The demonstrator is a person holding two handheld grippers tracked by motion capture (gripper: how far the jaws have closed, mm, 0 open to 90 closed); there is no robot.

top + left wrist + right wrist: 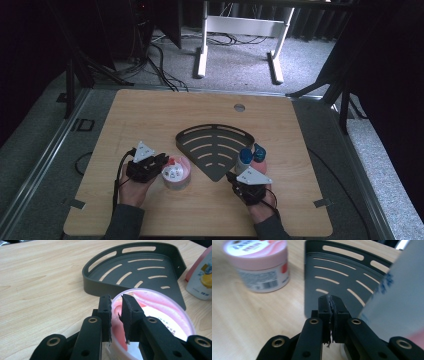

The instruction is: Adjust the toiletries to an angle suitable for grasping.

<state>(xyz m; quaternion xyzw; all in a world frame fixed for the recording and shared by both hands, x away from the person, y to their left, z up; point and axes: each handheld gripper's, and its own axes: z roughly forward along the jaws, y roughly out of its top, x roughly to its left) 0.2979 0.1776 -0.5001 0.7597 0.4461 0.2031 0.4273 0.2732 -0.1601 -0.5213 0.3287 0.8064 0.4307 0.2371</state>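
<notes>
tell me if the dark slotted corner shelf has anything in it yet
Empty. The corner shelf shows only its own slots; the pink jar stands left of it and the two bottles right of it, all on the table.

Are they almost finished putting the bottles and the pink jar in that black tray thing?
Not close, if that's the job. The black tray is bare. The pink jar stands on the table left of it, with the left gripper slightly open at its rim. The two bottles stand right of the tray. The right gripper is shut on nothing. All three items look left to go.
</notes>
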